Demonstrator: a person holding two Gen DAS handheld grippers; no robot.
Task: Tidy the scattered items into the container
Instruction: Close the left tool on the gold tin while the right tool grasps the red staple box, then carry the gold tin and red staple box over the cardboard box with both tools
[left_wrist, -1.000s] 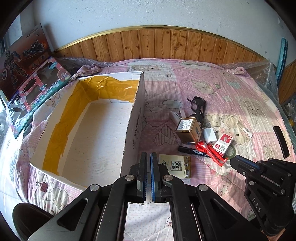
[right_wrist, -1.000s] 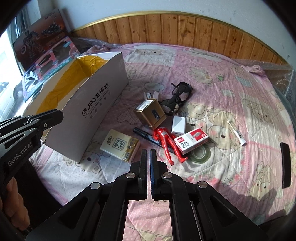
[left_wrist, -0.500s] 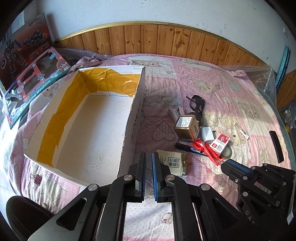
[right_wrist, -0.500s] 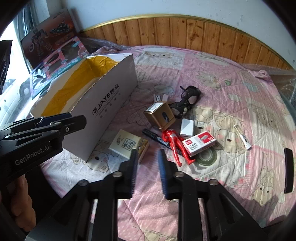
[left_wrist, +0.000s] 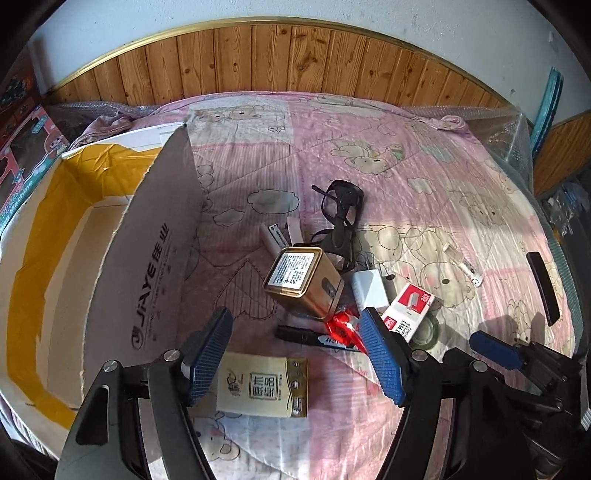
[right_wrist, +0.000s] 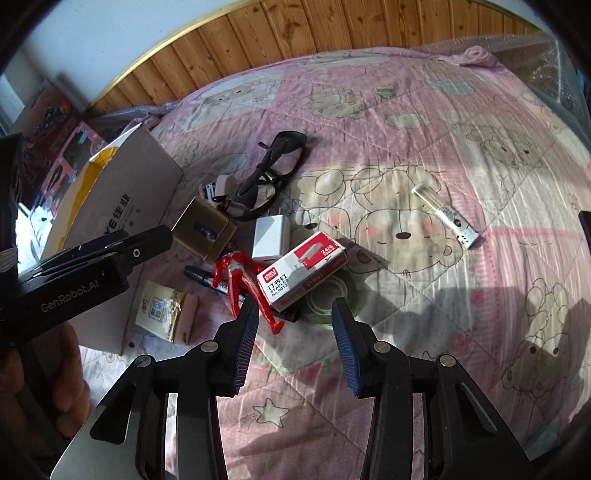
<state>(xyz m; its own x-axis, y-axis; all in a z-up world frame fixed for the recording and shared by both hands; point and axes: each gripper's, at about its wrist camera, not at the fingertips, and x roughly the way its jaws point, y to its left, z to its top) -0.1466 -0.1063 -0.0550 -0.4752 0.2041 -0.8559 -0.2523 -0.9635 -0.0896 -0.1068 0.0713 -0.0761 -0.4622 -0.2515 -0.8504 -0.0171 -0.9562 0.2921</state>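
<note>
- Bed with pink bear-print quilt (left_wrist: 369, 122) (right_wrist: 424, 92).
- Lying on it: open white cardboard box (left_wrist: 155, 266), cream packet (left_wrist: 262, 384), gold tin (left_wrist: 303, 280), black glasses (right_wrist: 269, 173), white tube (right_wrist: 447, 214).

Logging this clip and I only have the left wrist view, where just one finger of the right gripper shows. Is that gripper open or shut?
Observer: Open. In the right wrist view the right gripper has its fingers spread and empty, just short of the staples box.
Operator: What is the red thing I only half see?
Observer: A red toy figure, lying across a black marker.
Operator: And what is under the staples box?
Observer: A roll of tape, with the box resting partly on it.
</note>
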